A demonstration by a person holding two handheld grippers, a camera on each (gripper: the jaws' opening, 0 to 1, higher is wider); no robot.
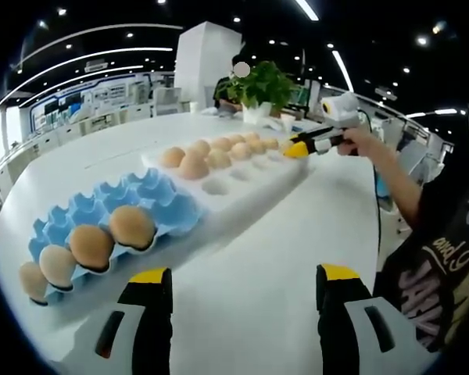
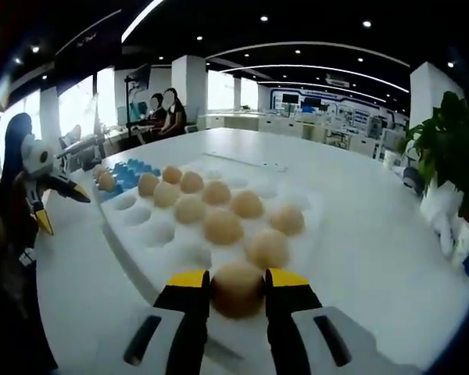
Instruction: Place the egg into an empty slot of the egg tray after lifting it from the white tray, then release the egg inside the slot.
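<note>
The white tray (image 2: 119, 228) holds several tan eggs and some bare slots. At its near corner sits one egg (image 2: 237, 289), and my right gripper (image 2: 237, 283) is shut on it, jaws pressed to both sides. In the left gripper view that right gripper (image 1: 299, 148) reaches over the far end of the white tray (image 1: 246, 194), held by a person's hand. The blue egg tray (image 1: 152, 191) lies to the left, with several eggs in its near row and bare slots behind. My left gripper (image 1: 246, 281) is open over bare table, well short of both trays. It also appears as the left gripper (image 2: 62, 209), open.
A potted plant (image 1: 259, 84) stands at the table's far end, and the same plant (image 2: 452, 148) is right of the white tray. The person's arm and dark shirt (image 1: 445, 258) are on the right. The blue tray (image 2: 133, 168) lies beyond the white one. People sit far behind.
</note>
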